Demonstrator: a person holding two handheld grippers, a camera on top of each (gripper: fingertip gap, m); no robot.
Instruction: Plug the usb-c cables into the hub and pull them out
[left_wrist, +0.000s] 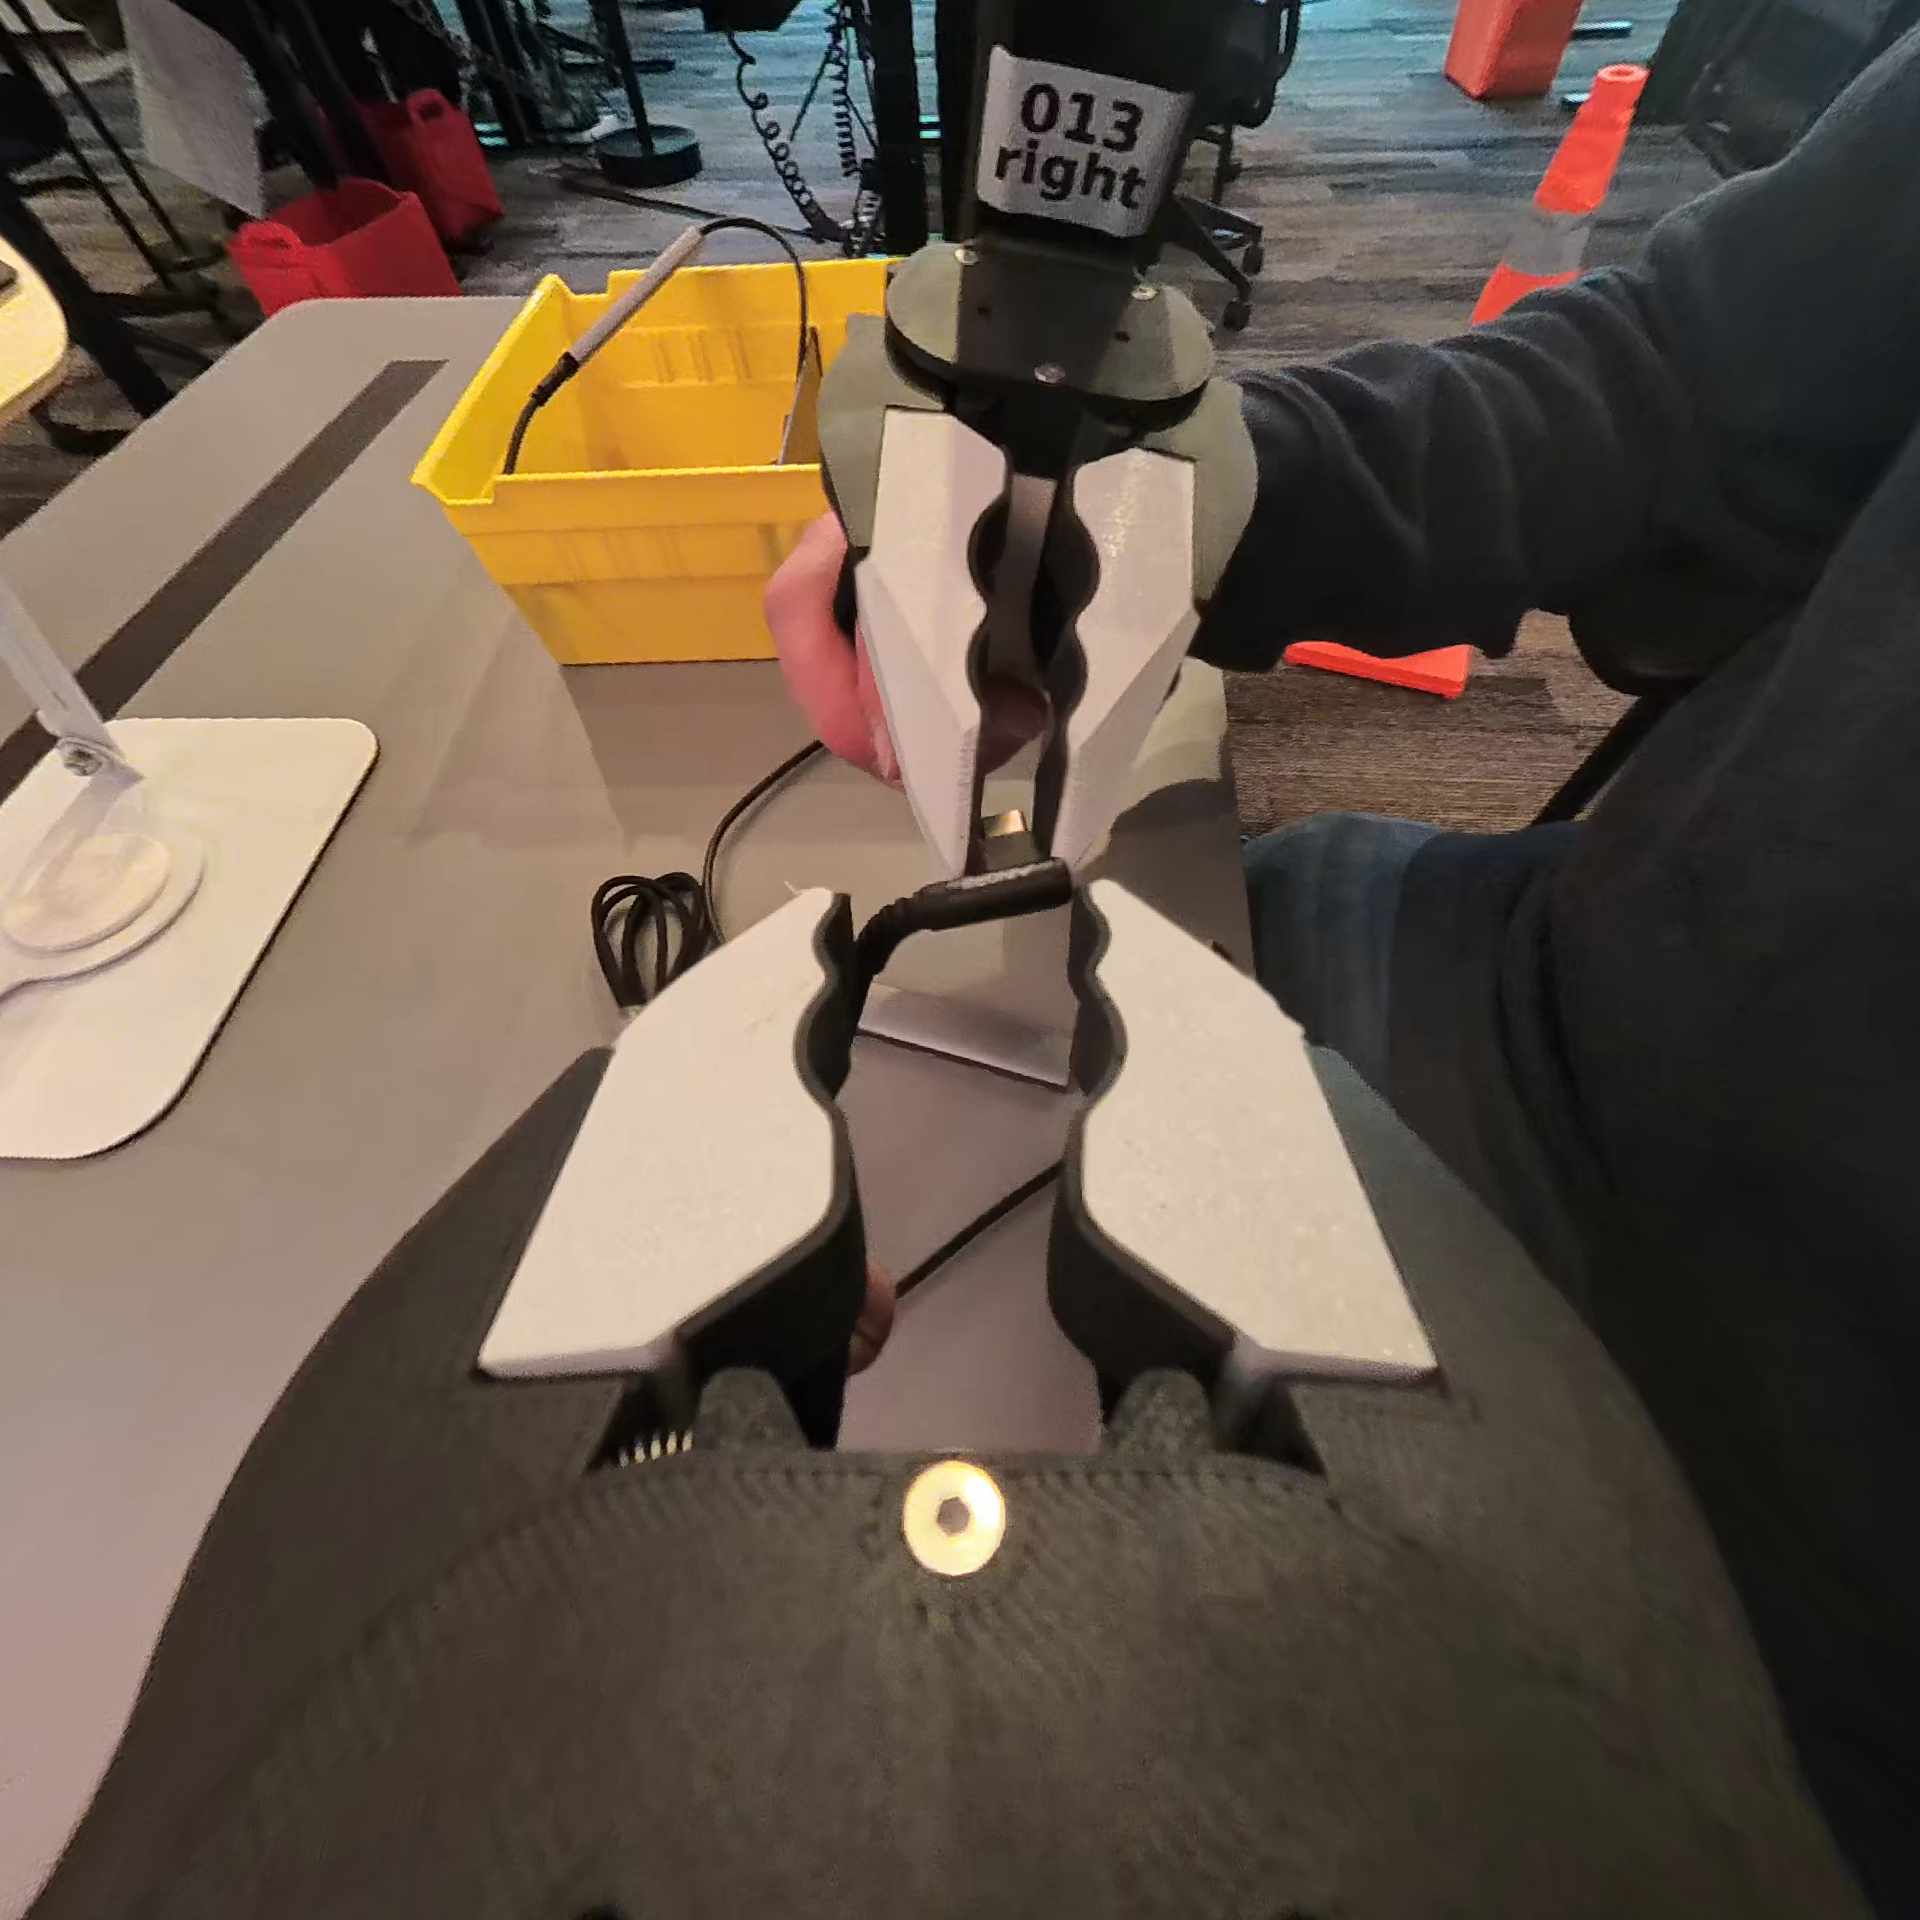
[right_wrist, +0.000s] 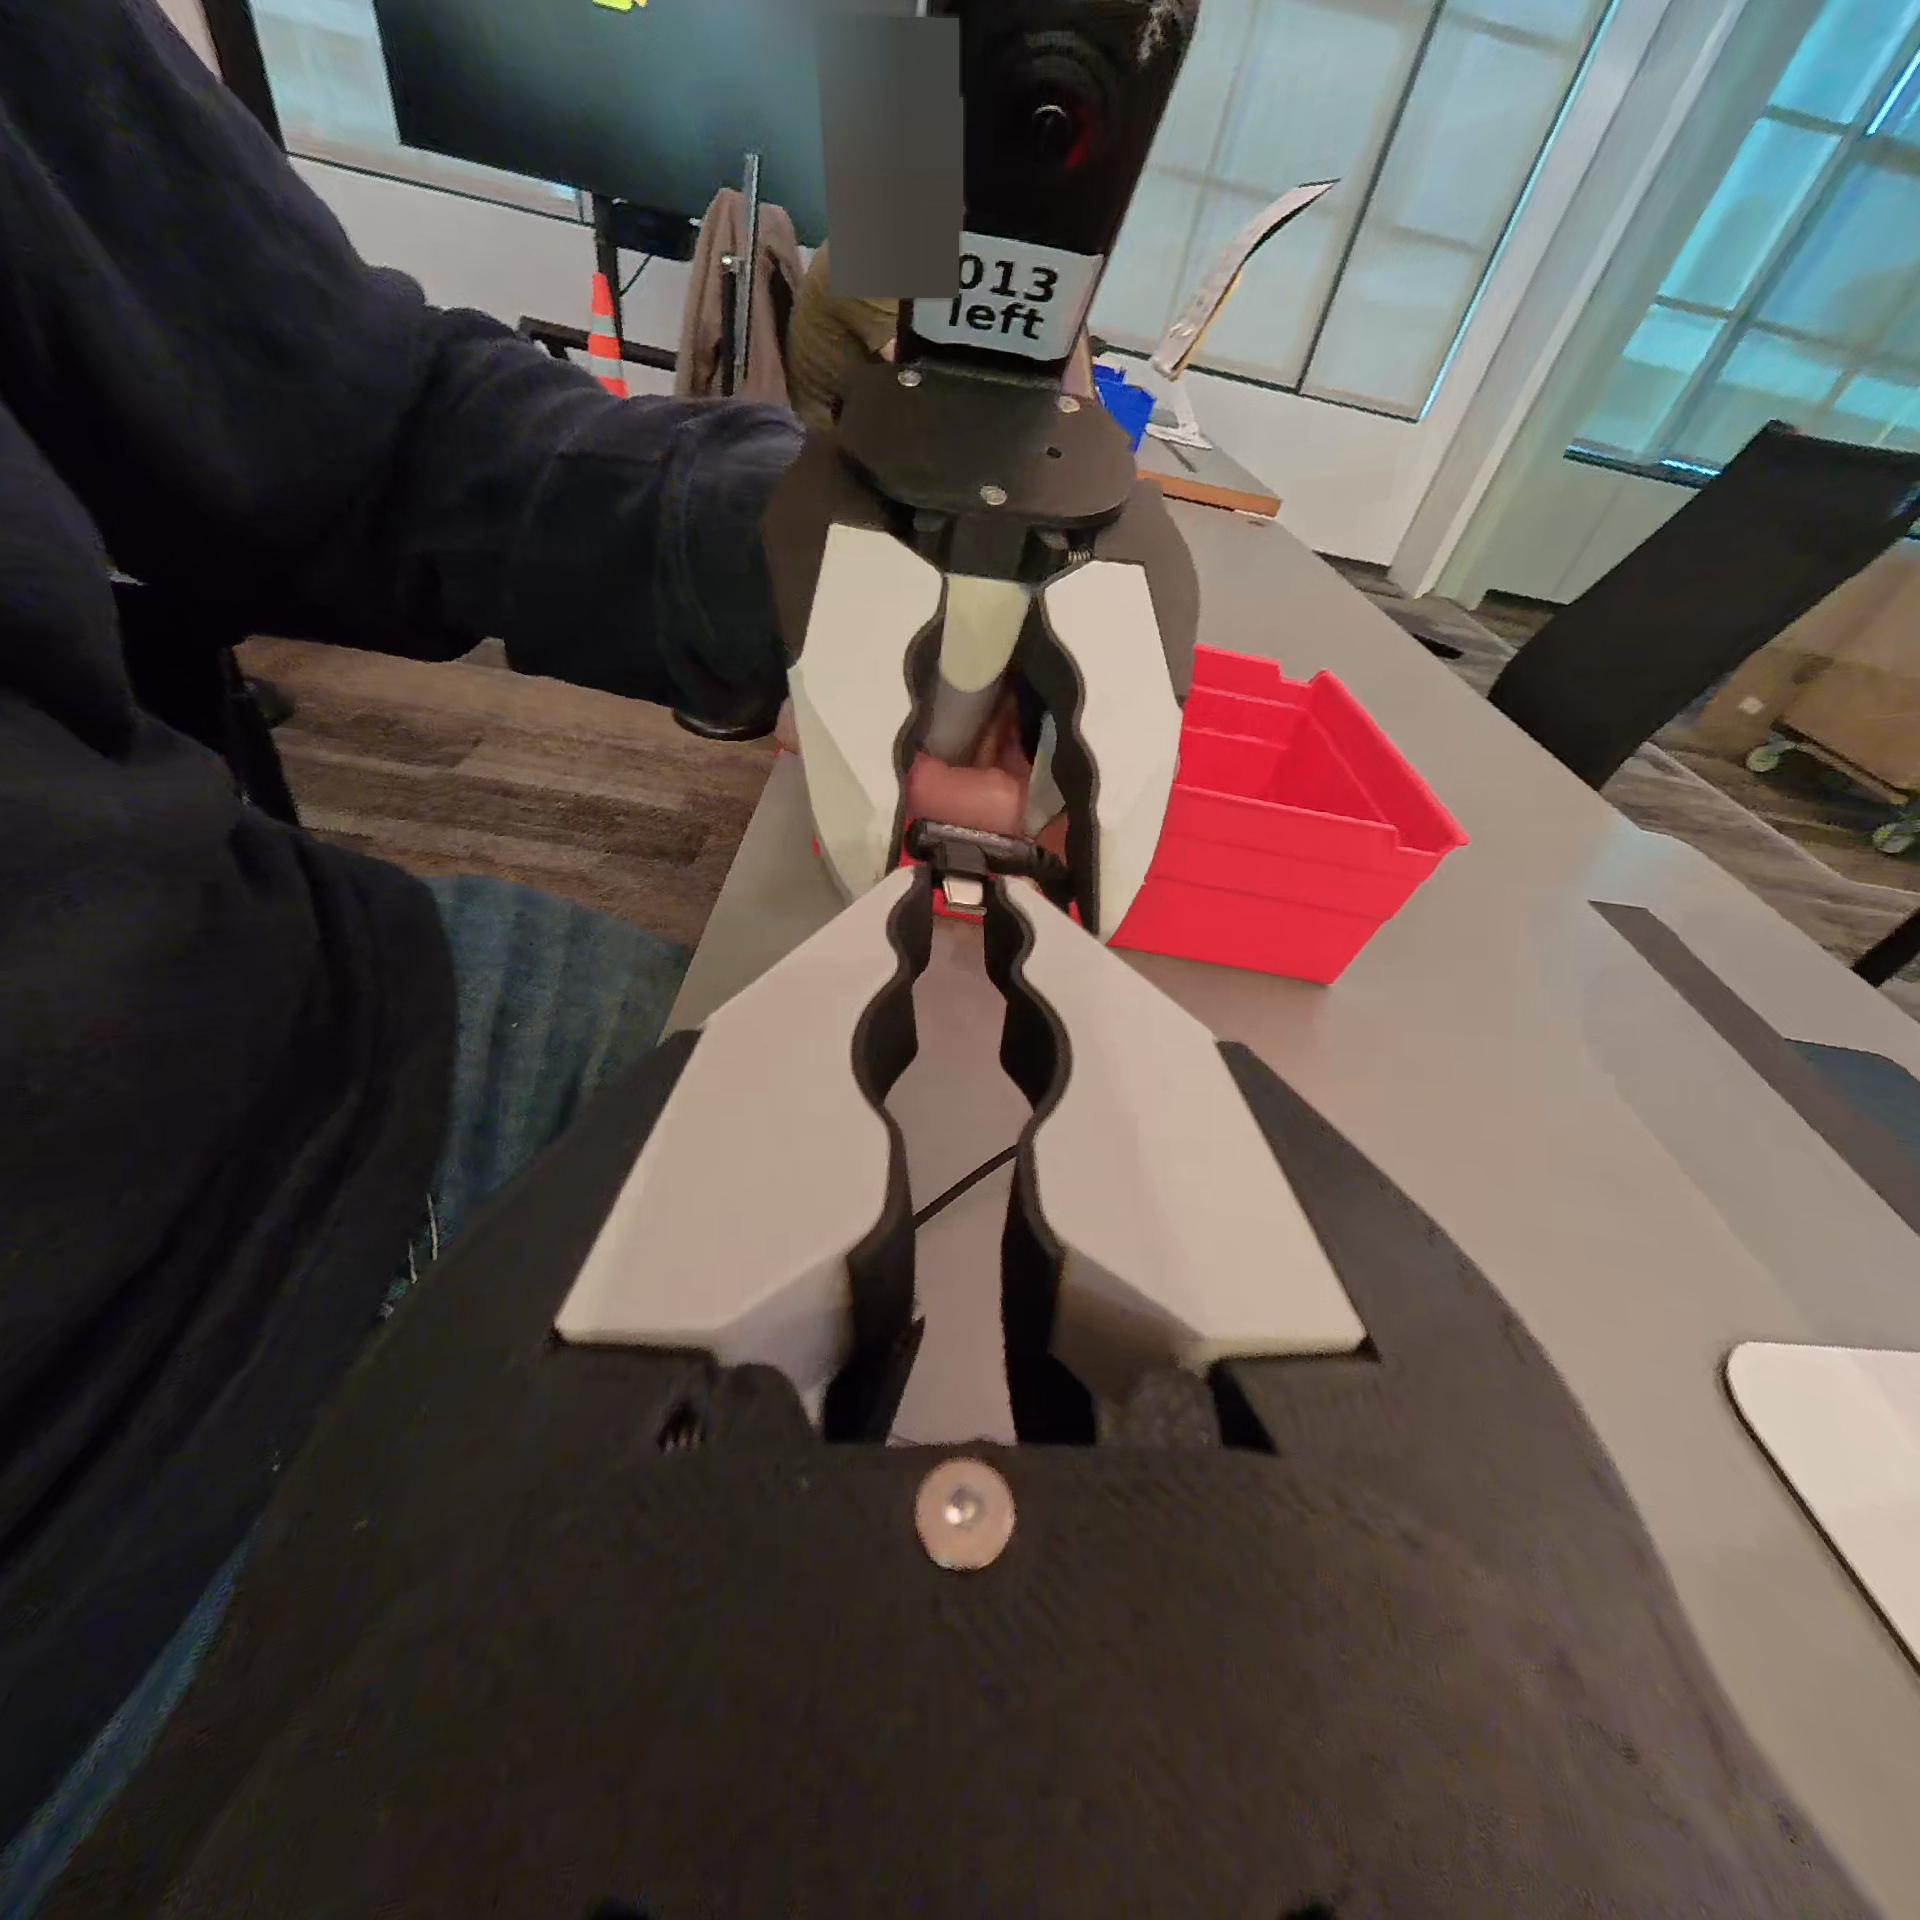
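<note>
A black usb-c plug (left_wrist: 997, 888) with a short metal end (left_wrist: 1003, 831) hangs in the air above the table; it also shows in the right wrist view (right_wrist: 977, 842). My right gripper (right_wrist: 964, 896) comes from the opposite side (left_wrist: 1023, 857), its tips shut on the plug's metal end. My left gripper (left_wrist: 956, 899) is open, its fingertips standing on either side of the plug's black body. The cable runs down past the left finger to a coil (left_wrist: 649, 935) on the table. A silver-grey block (left_wrist: 977, 1023), seemingly the hub, lies below the plug.
A yellow bin (left_wrist: 623, 540) stands behind, with a slim silver stick on a black cable (left_wrist: 623, 301) poking out. A red bin (right_wrist: 1299, 831) is on the other side. A white lamp base (left_wrist: 156, 914) sits left. The person's sleeve (left_wrist: 1455, 499) and the table edge are to the right. Both grippers' tips are close together, under 4 cm apart. Left tips and right tips are each some 15 cm from the silver-grey block (left_wrist: 977, 1023).
</note>
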